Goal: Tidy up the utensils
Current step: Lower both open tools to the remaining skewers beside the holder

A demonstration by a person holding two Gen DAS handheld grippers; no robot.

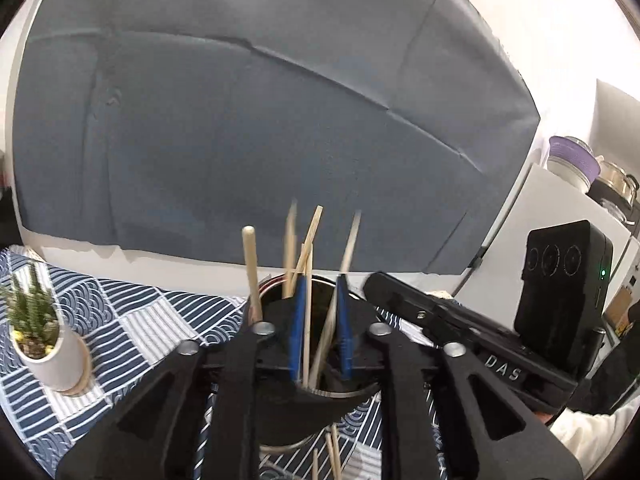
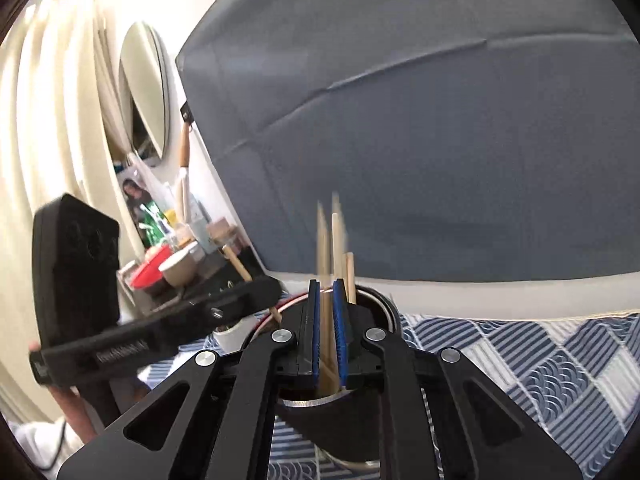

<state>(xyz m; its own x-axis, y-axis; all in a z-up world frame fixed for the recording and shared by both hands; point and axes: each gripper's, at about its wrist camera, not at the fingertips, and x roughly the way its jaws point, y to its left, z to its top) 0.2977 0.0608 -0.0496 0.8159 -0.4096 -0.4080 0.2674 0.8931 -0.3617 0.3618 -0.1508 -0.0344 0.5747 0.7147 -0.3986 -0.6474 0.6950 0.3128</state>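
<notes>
A dark cylindrical holder [image 1: 332, 404] with a metal rim stands on the patterned tablecloth, with several wooden chopsticks [image 1: 250, 268] standing in it. My left gripper [image 1: 320, 288] is over the holder's mouth, its blue pads apart, with chopsticks passing loosely between them. More chopsticks [image 1: 334, 454] lie on the cloth in front of the holder. In the right wrist view my right gripper [image 2: 328, 290] is over the same holder [image 2: 332, 416], its blue pads close on chopsticks [image 2: 327, 332] that stand in the holder. The right gripper's body also shows in the left wrist view [image 1: 460, 328].
A small potted plant [image 1: 44, 344] stands on the blue-and-white cloth [image 1: 132, 328] at the left. A grey cloth-covered backdrop [image 1: 260, 128] rises behind the table. Pots and jars [image 1: 580, 168] sit on a white counter at the right. A cluttered shelf [image 2: 172, 264] lies to the left.
</notes>
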